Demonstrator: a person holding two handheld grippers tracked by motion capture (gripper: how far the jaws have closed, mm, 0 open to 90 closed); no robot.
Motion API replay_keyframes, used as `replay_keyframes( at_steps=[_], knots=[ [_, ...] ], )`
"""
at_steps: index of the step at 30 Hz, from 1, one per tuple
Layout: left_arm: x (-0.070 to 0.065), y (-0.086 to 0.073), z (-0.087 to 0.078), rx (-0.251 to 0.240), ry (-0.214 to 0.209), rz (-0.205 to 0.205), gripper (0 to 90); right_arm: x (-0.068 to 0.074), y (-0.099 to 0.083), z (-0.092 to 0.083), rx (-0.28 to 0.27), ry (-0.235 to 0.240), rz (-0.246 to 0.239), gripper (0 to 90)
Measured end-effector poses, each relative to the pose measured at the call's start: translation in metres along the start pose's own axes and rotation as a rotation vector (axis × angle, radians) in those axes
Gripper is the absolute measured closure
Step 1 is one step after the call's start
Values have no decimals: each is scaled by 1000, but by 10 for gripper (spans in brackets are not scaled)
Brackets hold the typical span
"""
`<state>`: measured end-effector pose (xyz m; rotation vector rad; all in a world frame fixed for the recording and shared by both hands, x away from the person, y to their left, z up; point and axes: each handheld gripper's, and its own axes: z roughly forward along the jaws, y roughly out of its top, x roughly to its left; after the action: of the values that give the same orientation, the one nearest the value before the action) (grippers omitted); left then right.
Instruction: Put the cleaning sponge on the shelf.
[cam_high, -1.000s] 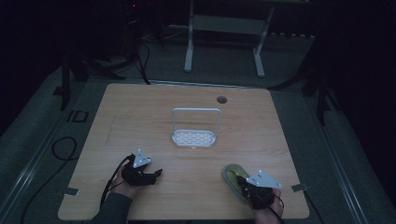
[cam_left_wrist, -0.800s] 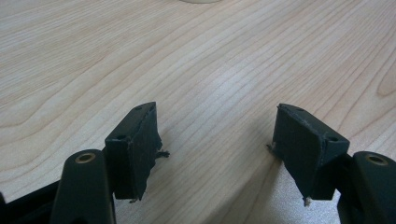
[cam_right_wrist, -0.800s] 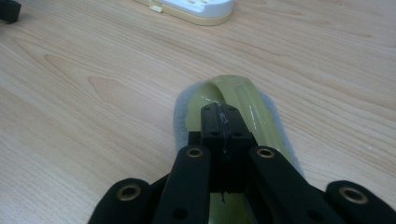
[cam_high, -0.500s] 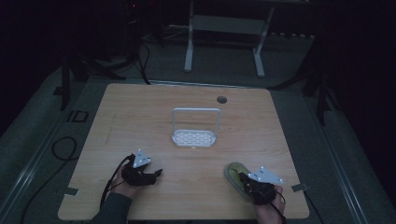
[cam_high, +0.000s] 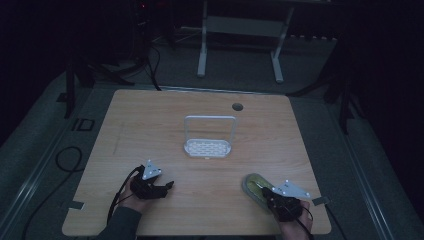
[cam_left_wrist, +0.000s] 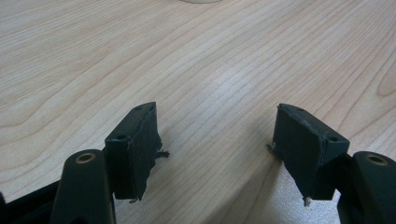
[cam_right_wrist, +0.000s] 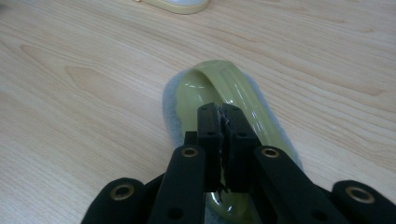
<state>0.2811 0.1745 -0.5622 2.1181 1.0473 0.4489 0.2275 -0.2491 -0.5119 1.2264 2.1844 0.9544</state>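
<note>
A yellow-green oval scrubber (cam_high: 254, 184) with an arched glossy handle (cam_right_wrist: 226, 84) and a grey pad underneath lies flat on the wooden table (cam_high: 150, 130) at the front right. My right gripper (cam_high: 268, 193) hangs right over its near end. Its jaws (cam_right_wrist: 219, 116) have just been opening and stand a hairline apart above the handle, with nothing seen between the pads. My left gripper (cam_high: 168, 185) rests at the front left. In the left gripper view its gripper (cam_left_wrist: 215, 140) stands wide open over bare wood.
A white rack (cam_high: 208, 146) with a tall wire hoop stands at the table's middle, and its pale rim (cam_right_wrist: 180, 5) shows beyond the scrubber. A round cable hole (cam_high: 237, 107) lies farther back. Dark floor and a stand's legs lie beyond the table.
My right gripper has drawn back slightly toward the front right corner. The scrubber has stayed where it lay. My left gripper has kept still.
</note>
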Motion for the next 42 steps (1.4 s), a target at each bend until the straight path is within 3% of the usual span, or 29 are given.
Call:
replay_keyframes(
  at_steps=[6, 14, 19, 29, 36, 39, 40, 42],
  knots=[
    [0, 0, 0, 0, 0, 0, 316, -5, 3, -5, -12, 8, 5, 798],
    [0, 0, 0, 0, 0, 0, 316, -15, 18, -19, -35, 37, -31, 629],
    [0, 0, 0, 0, 0, 0, 316, -22, 24, -19, -36, 56, -50, 584],
    [0, 0, 0, 0, 0, -1, 315, -39, 45, -21, 23, 117, -108, 494],
    [0, 0, 0, 0, 0, -2, 313, -44, 53, -19, 64, 146, -140, 474],
    [0, 0, 0, 0, 0, -2, 312, -45, 56, -16, 100, 163, -163, 475],
    [0, 0, 0, 0, 0, -2, 313, -45, 58, -13, 131, 173, -191, 476],
    [0, 0, 0, 0, 0, -2, 312, -45, 59, -13, 139, 178, -200, 475]
  ],
)
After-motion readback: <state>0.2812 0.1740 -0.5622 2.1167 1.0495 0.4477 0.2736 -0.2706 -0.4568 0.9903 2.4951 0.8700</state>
